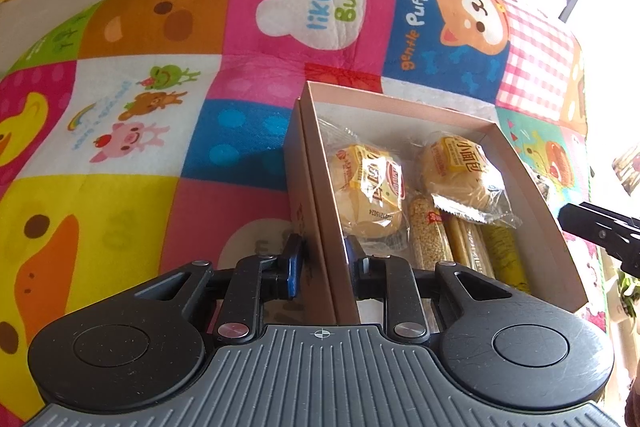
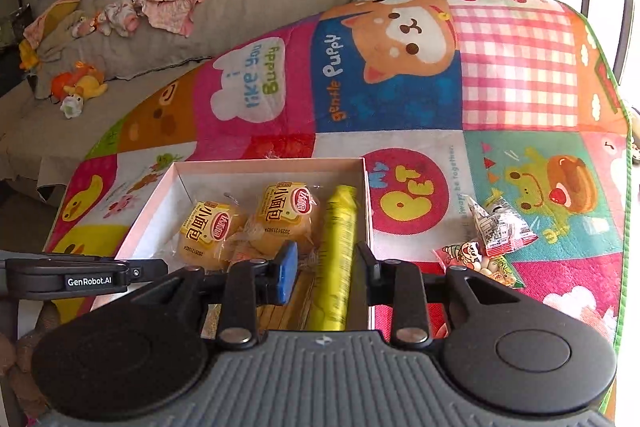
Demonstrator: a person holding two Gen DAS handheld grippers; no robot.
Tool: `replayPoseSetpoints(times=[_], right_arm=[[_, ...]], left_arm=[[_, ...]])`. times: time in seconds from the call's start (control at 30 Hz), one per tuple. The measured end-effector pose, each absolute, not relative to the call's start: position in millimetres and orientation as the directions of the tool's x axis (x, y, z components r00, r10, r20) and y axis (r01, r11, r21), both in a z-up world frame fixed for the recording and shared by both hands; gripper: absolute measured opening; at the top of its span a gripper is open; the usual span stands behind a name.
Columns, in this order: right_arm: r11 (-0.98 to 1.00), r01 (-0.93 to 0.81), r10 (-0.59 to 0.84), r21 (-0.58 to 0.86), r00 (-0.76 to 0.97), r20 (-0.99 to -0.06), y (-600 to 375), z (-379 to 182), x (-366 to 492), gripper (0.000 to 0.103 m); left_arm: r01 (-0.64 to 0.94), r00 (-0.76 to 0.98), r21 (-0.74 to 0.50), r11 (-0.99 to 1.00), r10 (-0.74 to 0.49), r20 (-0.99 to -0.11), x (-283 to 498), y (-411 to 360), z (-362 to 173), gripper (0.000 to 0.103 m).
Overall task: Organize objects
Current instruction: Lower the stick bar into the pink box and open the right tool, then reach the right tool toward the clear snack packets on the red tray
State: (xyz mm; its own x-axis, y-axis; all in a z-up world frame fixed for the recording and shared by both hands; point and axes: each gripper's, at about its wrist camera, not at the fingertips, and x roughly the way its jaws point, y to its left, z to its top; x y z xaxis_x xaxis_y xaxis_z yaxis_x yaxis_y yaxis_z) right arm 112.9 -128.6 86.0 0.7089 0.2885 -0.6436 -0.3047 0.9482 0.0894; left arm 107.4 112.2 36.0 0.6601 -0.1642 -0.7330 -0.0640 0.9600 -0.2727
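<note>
While my left gripper [image 1: 322, 269] has its jaws clamped on the near wall of the box [image 1: 400, 111], my right gripper [image 2: 326, 267] hangs part-open and empty over the yellow stick pack [image 2: 338, 247]. Two buns [image 2: 248, 227] and the sticks are packed; I judge two snack bags [image 2: 486, 247] on the mat [image 2: 520, 67] remain.

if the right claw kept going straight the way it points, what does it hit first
Most likely the yellow stick packet lying in the box; it runs right between the right claw's open fingers. Depth is hard to judge here.
</note>
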Motion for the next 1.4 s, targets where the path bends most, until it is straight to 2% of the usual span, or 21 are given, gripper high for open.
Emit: replayPoseSetpoints(times=[0.17,0.3,0.47,0.53,0.6,0.67,0.73,0.77,0.8,0.87,1.1,1.4], right_arm=[[0.961,-0.271,0.251,0.06,0.754,-0.608,-163.5,84.9,95.7,0.05],[0.985,-0.166,0.16,0.051,0.756,-0.635,-206.8,70.1,101.0,0.052],[0.985,-0.033,0.139,0.17,0.734,-0.664,-246.7,50.5,142.9,0.06],[0.983,-0.004,0.126,0.182,0.736,-0.665,-250.9,43.7,169.8,0.067],[0.988,0.003,0.104,0.155,0.725,-0.681,-248.7,36.0,198.9,0.08],[0.993,0.018,0.074,0.119,0.69,-0.72,-246.0,24.0,230.5,0.083],[0.995,0.02,0.059,0.098,0.675,-0.736,-245.2,15.5,246.5,0.083],[0.996,0.013,0.054,0.085,0.67,-0.741,-244.8,13.0,249.5,0.078],[0.998,-0.003,0.049,0.064,0.666,-0.745,-244.3,11.2,249.0,0.065],[0.999,-0.011,0.039,0.043,0.67,-0.741,-249.1,11.8,237.3,0.056],[0.998,0.06,-0.018,0.029,0.666,-0.746,-292.1,15.3,156.5,0.055],[0.999,-0.037,0.033,0.01,0.676,-0.736,-278.3,18.8,31.4,0.056]], left_arm=[[-0.063,0.661,-0.271,0.961,-0.163,-0.732,107.2,111.1,36.2,0.025],[-0.063,0.658,-0.27,0.961,-0.164,-0.735,107.9,110.5,36.8,0.025],[-0.065,0.652,-0.26,0.963,-0.156,-0.742,108.4,109.1,37.5,0.025],[-0.063,0.651,-0.255,0.965,-0.154,-0.743,108.5,108.7,37.5,0.024],[-0.065,0.649,-0.254,0.965,-0.152,-0.746,108.5,108.6,37.6,0.024],[-0.067,0.648,-0.252,0.965,-0.15,-0.747,108.4,108.5,37.7,0.024],[-0.069,0.647,-0.252,0.965,-0.149,-0.748,108.6,108.4,37.8,0.024],[-0.07,0.646,-0.252,0.965,-0.149,-0.748,108.5,108.4,38.2,0.024],[-0.07,0.646,-0.252,0.965,-0.148,-0.749,108.6,108.3,38.3,0.024],[-0.07,0.646,-0.251,0.965,-0.147,-0.749,108.8,108.1,38.5,0.024],[-0.074,0.647,-0.254,0.964,-0.147,-0.748,109.4,107.2,39.3,0.024],[-0.077,0.647,-0.25,0.965,-0.142,-0.749,108.1,107.5,39.0,0.024]])
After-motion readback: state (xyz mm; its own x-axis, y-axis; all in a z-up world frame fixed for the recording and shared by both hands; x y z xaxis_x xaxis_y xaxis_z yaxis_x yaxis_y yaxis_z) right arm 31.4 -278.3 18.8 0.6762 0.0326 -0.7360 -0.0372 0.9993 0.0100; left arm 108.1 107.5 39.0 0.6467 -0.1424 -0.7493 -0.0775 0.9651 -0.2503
